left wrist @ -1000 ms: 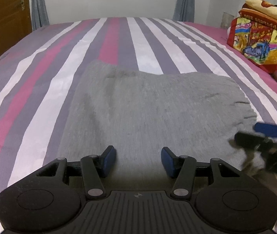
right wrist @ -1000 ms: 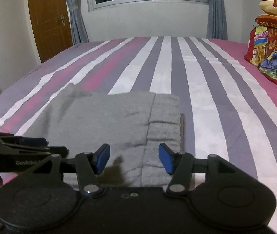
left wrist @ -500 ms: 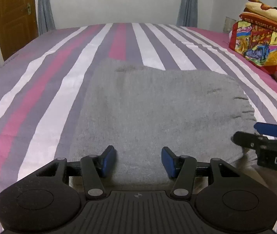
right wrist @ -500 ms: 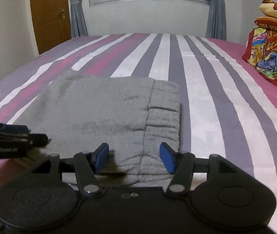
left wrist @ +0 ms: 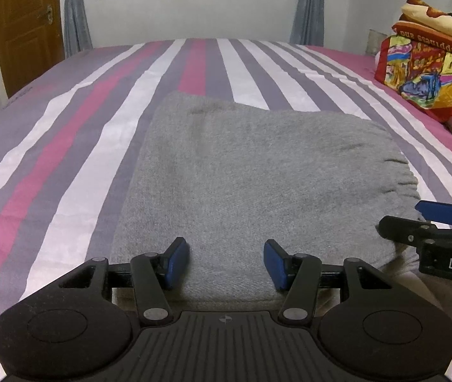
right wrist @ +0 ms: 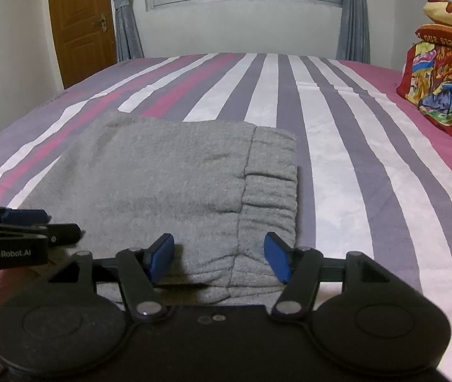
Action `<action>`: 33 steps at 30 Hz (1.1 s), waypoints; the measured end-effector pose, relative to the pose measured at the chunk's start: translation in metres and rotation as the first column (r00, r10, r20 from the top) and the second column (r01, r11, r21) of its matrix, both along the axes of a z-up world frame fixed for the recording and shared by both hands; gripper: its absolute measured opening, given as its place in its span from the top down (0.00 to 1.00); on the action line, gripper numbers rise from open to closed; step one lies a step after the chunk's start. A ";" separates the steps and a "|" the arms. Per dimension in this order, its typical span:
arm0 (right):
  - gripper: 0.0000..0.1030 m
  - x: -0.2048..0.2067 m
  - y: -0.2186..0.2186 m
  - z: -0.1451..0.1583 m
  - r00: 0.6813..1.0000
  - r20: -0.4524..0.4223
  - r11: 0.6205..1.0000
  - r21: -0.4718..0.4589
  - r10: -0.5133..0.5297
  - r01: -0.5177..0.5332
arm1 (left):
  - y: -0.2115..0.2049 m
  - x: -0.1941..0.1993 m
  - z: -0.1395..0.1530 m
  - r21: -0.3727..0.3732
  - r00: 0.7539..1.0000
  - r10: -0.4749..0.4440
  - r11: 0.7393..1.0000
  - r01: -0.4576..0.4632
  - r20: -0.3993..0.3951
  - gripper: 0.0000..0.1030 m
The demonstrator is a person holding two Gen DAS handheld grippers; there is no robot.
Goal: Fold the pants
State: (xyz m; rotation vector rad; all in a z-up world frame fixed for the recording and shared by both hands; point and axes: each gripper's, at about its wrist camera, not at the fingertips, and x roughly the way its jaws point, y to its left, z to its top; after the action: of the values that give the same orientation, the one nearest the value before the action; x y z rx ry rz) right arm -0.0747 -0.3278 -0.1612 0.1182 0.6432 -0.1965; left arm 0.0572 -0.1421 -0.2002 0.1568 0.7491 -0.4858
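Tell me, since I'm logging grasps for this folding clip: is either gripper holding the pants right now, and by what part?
Nothing is held. The left gripper and right gripper are both open above the near edge of the folded grey pants.

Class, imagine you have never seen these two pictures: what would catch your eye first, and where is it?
First, the folded grey knit pants lying on the pink, purple and white striped bedsheet, ribbed waistband to the right. Next, the open left gripper and right gripper at the pants' near edge. At far right sits a bright multicoloured folded blanket pile.
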 end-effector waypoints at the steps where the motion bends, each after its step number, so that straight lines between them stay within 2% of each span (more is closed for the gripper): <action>1: 0.39 -0.001 0.001 0.000 1.000 0.000 1.000 -0.004 0.000 0.000 | 0.000 0.000 0.000 0.001 1.000 -0.001 1.000 0.001 0.000 0.47; 8: 0.39 0.000 -0.001 0.012 1.000 -0.001 1.000 0.004 0.007 -0.007 | -0.001 0.005 0.005 0.003 1.000 0.006 1.000 -0.006 -0.022 0.47; 13: 0.38 -0.008 -0.001 0.028 0.998 0.065 1.000 0.028 -0.013 0.011 | -0.003 0.003 0.010 -0.001 0.999 0.030 1.000 -0.030 -0.019 0.47; 17: 0.40 -0.006 0.005 0.022 0.999 0.041 0.999 0.038 0.026 -0.027 | -0.004 0.001 0.008 -0.002 0.999 0.036 0.999 -0.036 -0.013 0.47; 21: 0.40 -0.002 0.007 0.008 0.999 -0.009 0.999 0.007 0.031 -0.031 | -0.005 0.003 0.006 0.010 1.000 0.022 1.000 -0.021 -0.018 0.46; 26: 0.37 -0.002 0.004 0.019 0.999 0.020 0.999 0.022 0.026 -0.026 | -0.004 0.008 0.013 0.002 0.999 0.029 1.000 -0.029 -0.034 0.45; 33: 0.35 0.000 -0.003 0.027 0.999 0.049 0.999 0.036 0.023 -0.025 | -0.001 0.017 0.020 0.000 0.998 0.061 0.998 -0.061 -0.011 0.39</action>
State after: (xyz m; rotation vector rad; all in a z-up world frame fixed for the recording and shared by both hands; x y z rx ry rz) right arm -0.0750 -0.3304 -0.1338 0.1499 0.5994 -0.1579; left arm 0.0744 -0.1432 -0.1805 0.1302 0.7624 -0.4289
